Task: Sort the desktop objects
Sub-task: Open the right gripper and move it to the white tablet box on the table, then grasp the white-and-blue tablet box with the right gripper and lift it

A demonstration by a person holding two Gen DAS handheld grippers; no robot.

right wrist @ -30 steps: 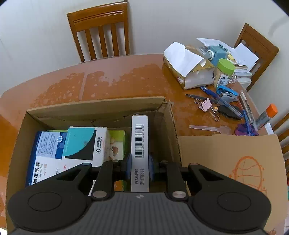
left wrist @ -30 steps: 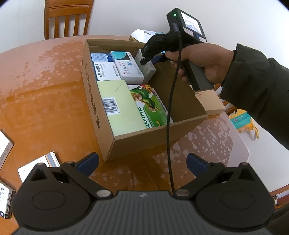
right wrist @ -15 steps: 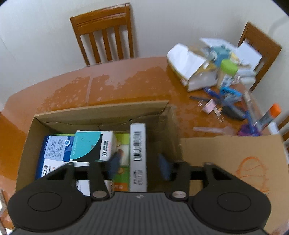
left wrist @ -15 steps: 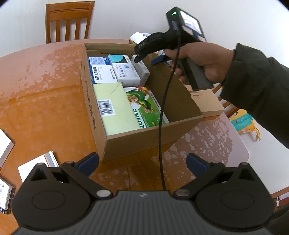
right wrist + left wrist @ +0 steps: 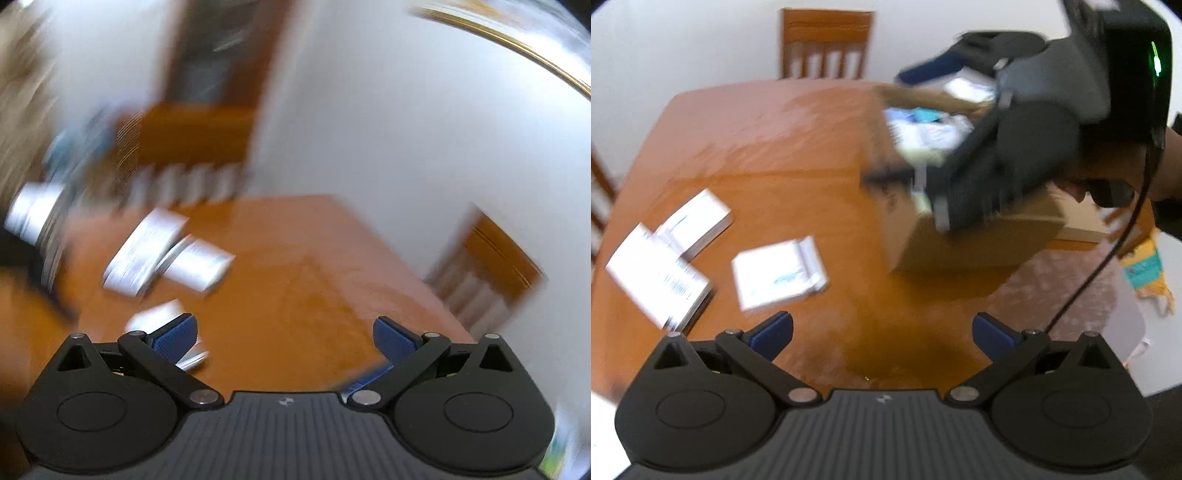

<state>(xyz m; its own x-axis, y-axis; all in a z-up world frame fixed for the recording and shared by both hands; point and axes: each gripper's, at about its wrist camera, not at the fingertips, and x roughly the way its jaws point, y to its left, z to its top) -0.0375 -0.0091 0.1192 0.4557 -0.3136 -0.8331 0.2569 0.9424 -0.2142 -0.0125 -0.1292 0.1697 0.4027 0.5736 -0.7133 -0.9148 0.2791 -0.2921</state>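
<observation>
- Orange-brown wood makes up the desk, its glossy top showing pale blotches of reflection.
- Near its right side stands a cardboard box, open at the top, with several blurred medicine packets packed inside.
- Three white boxes lie flat on the desk to the left of the cardboard box, well apart from it; two of them touch or overlap, the third sits just beside them.
- Left gripper: its blue-padded fingers stand wide apart over bare desk, with nothing between them.
- Right gripper: its jaws have just been opening and now stand spread to their widest, with nothing between them.
- From the left wrist view the right gripper appears as a dark, motion-smeared shape above the cardboard box, carried by a hand with a cable trailing below.
- The right wrist view is heavily blurred; white boxes on the desk and two wooden chairs against a white wall can be made out.
- Another wooden chair stands behind the desk's far edge.
</observation>
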